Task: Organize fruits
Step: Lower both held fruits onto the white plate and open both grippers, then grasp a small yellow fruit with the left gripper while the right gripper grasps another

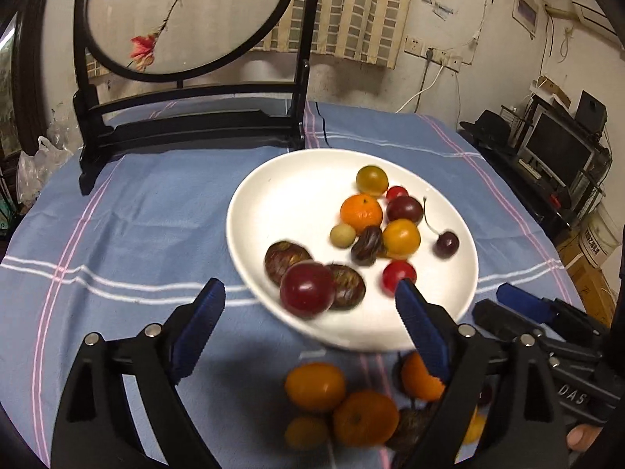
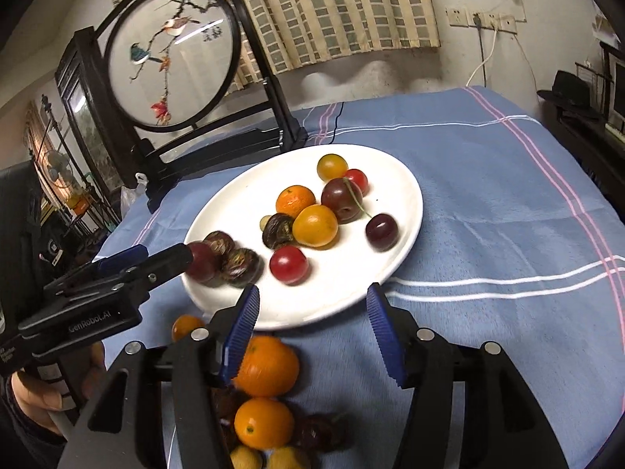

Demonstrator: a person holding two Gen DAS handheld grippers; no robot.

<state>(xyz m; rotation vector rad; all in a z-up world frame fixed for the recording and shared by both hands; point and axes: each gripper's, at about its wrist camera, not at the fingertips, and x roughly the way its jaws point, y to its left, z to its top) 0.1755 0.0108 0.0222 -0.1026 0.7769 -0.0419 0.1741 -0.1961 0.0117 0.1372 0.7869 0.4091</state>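
Note:
A white plate (image 1: 281, 195) (image 2: 398, 179) on the blue cloth holds several small fruits: a mandarin (image 1: 361, 213), yellow and red tomatoes, a cherry (image 1: 446, 244), dark chestnut-like fruits. A dark red plum (image 1: 307, 289) (image 2: 201, 262) sits at the plate's near left rim, blurred. My left gripper (image 1: 310, 314) is open just behind the plum, not touching it. My right gripper (image 2: 312, 322) is open and empty at the plate's near edge. More loose fruits lie on the cloth below the grippers, among them a mandarin (image 2: 267, 365) and a yellow tomato (image 2: 263, 422).
A black-framed round embroidery screen (image 1: 187, 19) (image 2: 172, 54) stands at the back left of the table. The round table's edge curves away on the right, with shelves and a monitor (image 1: 558, 148) beyond. A plastic bag (image 1: 35, 164) lies off the left edge.

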